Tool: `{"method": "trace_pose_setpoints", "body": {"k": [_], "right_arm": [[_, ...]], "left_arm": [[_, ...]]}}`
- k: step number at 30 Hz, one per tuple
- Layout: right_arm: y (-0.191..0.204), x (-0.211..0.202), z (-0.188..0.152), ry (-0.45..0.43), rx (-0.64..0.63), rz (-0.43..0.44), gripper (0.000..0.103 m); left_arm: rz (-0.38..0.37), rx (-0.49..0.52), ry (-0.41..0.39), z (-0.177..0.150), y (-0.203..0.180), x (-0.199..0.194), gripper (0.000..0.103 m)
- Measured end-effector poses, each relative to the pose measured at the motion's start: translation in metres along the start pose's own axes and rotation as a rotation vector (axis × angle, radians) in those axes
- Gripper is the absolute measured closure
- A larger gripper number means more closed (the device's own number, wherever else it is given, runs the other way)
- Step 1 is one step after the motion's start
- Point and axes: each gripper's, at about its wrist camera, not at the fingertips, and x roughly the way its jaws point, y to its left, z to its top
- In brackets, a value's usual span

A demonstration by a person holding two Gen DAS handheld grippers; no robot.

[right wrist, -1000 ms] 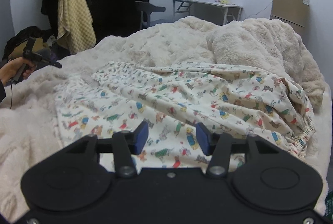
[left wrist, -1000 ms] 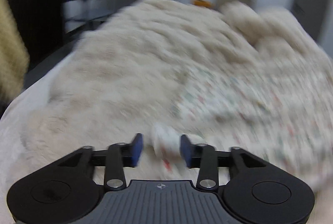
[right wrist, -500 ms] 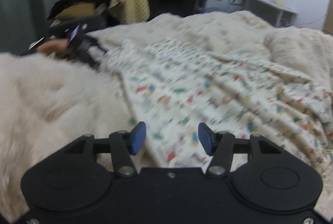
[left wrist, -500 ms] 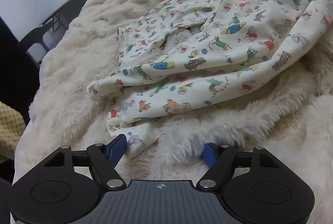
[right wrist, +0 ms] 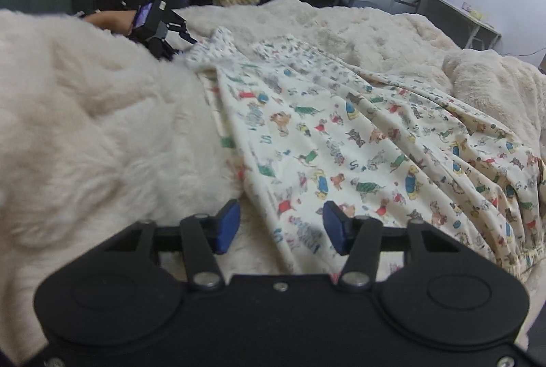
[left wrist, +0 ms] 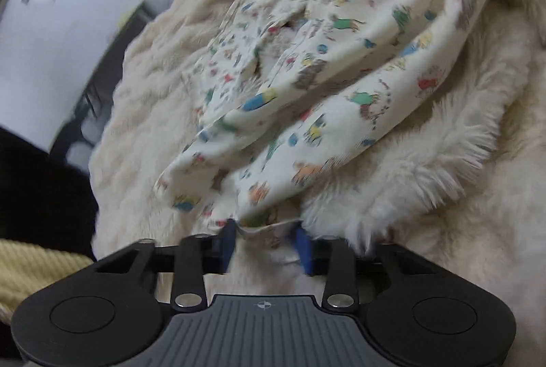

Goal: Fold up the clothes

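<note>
Two grippers at the garment's near edge; neither hold looks secure.
Left wrist view: left gripper point(left wrist: 264, 242) jaws have just been closing, a hem corner of the printed garment point(left wrist: 327, 87) between the blue pads; frame blurred, cannot tell if pads press yet. Risk: long pile of the fluffy blanket point(left wrist: 443, 162) caught with the cloth, so the corner slips on lifting. Right wrist view: right gripper point(right wrist: 280, 228) jaws also just closing, gap visible, garment point(right wrist: 375, 142) edge between, not pinched. Garment lies spread toward the blanket's point(right wrist: 102, 128) right side. Risk: single-layer grab, uneven fold.
</note>
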Motion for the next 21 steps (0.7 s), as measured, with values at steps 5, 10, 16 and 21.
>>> {"method": "trace_pose_setpoints", "body": {"k": [5, 10, 16, 21], "right_arm": [[-0.005, -0.027, 0.006, -0.076, -0.002, -0.027, 0.1], [-0.001, -0.055, 0.006, -0.122, -0.024, 0.004, 0.103], [-0.001, -0.051, -0.008, -0.059, -0.036, 0.011, 0.077], [-0.07, -0.073, -0.023, -0.164, 0.26, -0.164, 0.049]], "left_arm": [[0.034, -0.258, -0.149, -0.035, 0.072, -0.066, 0.096], [-0.028, -0.434, -0.191, -0.079, 0.124, -0.125, 0.093], [-0.205, -0.57, -0.199, -0.099, 0.132, -0.142, 0.063], [-0.149, -0.761, -0.343, -0.073, 0.159, -0.138, 0.026]]}}
